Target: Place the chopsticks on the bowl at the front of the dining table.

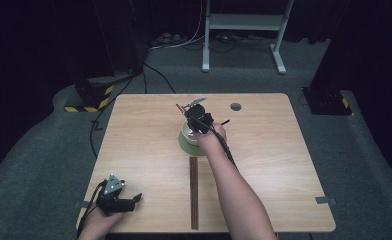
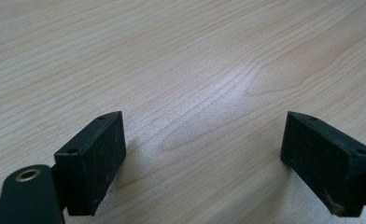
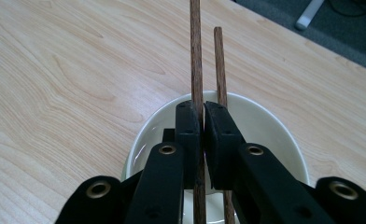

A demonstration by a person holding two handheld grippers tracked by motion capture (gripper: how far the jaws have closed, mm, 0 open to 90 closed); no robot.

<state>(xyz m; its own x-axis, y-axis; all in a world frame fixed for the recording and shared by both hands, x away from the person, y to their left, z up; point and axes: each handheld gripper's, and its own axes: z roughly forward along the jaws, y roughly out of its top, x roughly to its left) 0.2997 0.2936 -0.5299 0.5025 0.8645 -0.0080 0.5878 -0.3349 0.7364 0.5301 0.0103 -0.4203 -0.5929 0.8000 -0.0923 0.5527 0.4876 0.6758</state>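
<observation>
Left tongs (image 1: 134,200) sit nearest the camera, at the bench's near left corner, low over the wood. In the left gripper view their jaws stand wide apart with bare bench (image 2: 181,70) between; nothing held.

Right tongs (image 3: 202,116) are far out over the middle of the bench, reached in on an outstretched forearm. In the right gripper view the jaws are clamped on a brown chopstick (image 3: 195,56), which runs up between the pads and on past them. A second chopstick (image 3: 219,65) lies just to the right of the first, passing behind the right-hand jaw; whether the tongs pinch it too, I cannot tell.

Directly below the right tongs: a cream bowl (image 3: 270,135), pale inside, the two sticks passing over it. From the high view the right tongs (image 1: 198,116) cover most of the bowl (image 1: 185,135), which rests on a green saucer-like base (image 1: 185,146). Stick ends (image 1: 179,107) poke out on the far side of the tongs.

Near of the bowl, another pair of dark chopsticks (image 1: 194,192) lies flat on the bench (image 1: 284,165), side by side, pointing near to far, almost to the near edge.

A round dark hole (image 1: 235,106) sits close to the far edge, right of the bowl.
</observation>
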